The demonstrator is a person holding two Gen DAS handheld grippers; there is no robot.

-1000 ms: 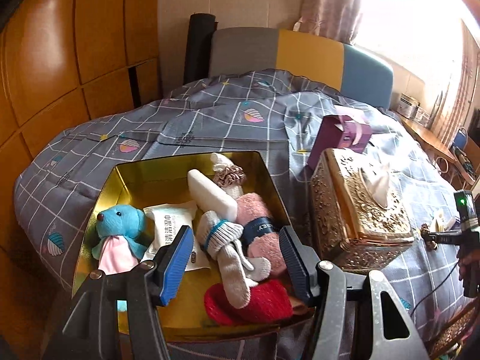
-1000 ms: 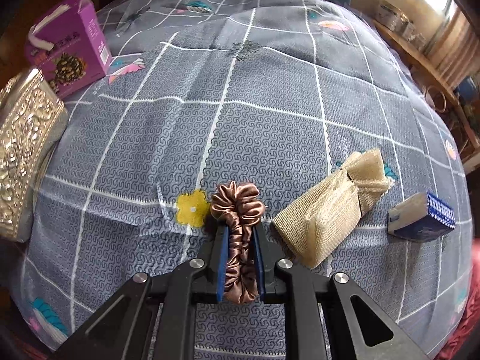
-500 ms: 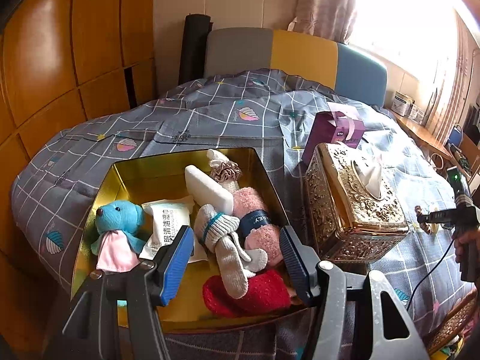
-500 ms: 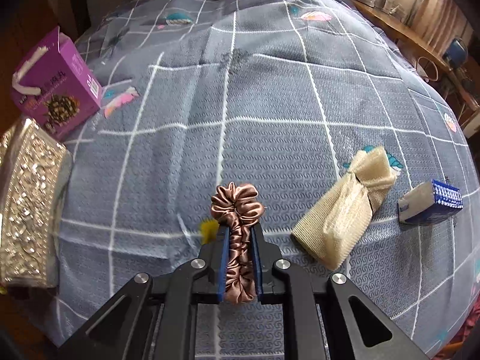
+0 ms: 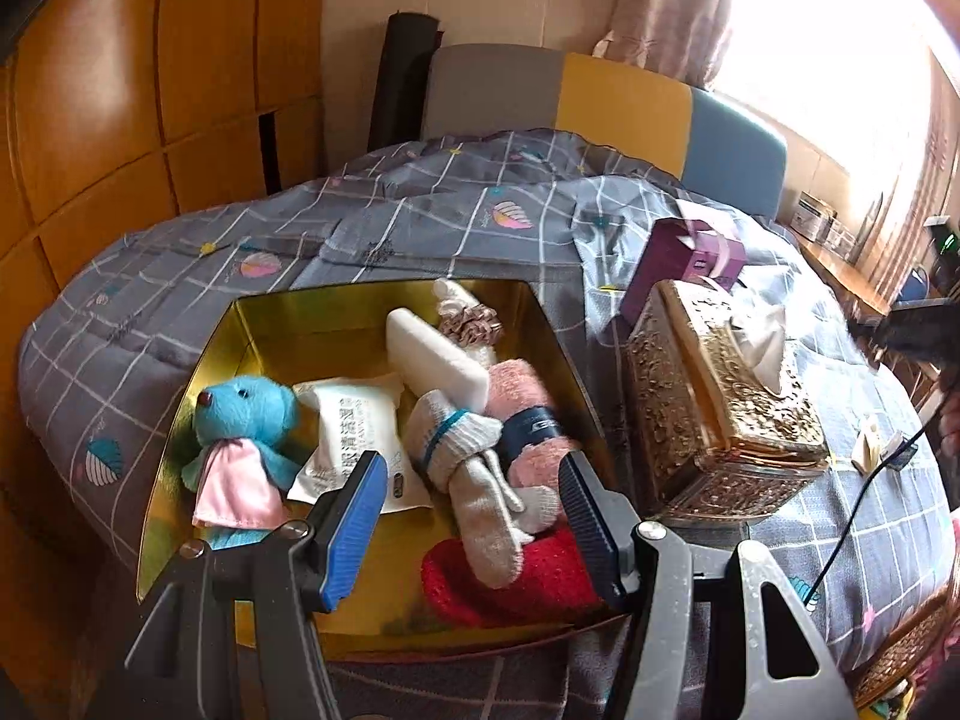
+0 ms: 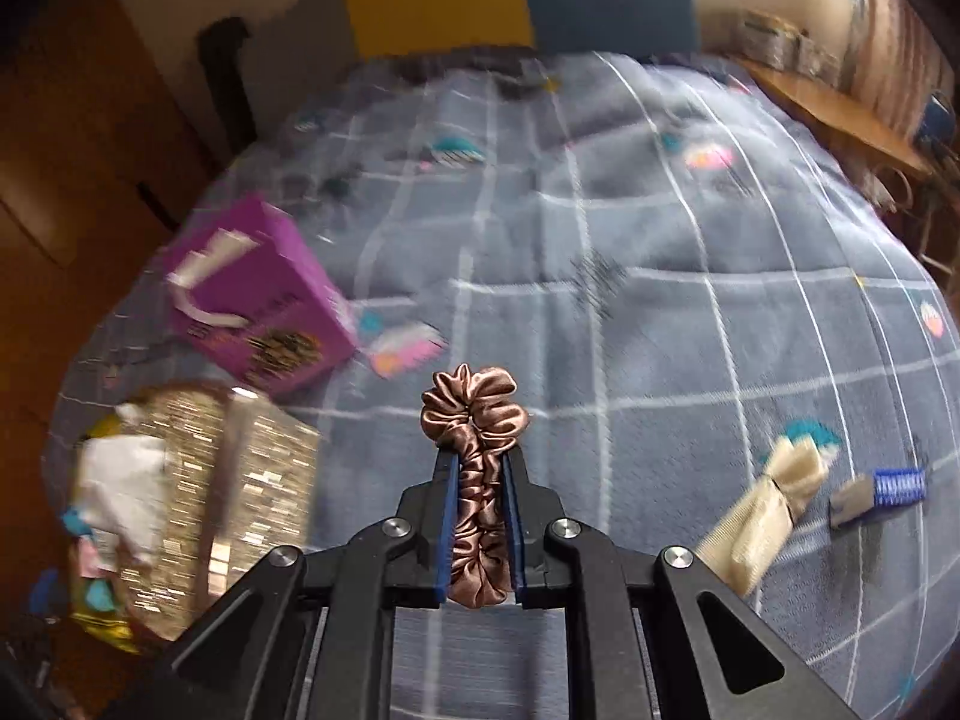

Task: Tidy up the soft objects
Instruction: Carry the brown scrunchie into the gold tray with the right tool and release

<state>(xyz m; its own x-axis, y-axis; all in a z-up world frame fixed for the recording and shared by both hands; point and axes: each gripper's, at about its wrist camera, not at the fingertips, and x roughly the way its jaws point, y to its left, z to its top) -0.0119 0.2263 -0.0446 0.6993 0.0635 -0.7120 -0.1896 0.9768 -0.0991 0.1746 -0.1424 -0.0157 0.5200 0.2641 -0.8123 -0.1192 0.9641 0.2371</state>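
The right claw (image 6: pixel 478 468), clamped lengthwise on a brown scrunchie (image 6: pixel 477 468), was above the bed (image 6: pixel 690 312), the gold box (image 6: pixel 102 624) lying far left, beneath the empty, spread left claw (image 5: pixel 471 516).

Glossy satin scrunchie (image 6: pixel 474 480) — shiny gold tin (image 5: pixel 270 330), embossed metallic tissue box (image 5: pixel 720 420).

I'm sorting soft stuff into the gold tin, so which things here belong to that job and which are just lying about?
Job: brown scrunchie clamped in the right gripper, beige cloth pouch, gold tin, left gripper.
Lying about: purple box, ornate tissue box, small blue box.
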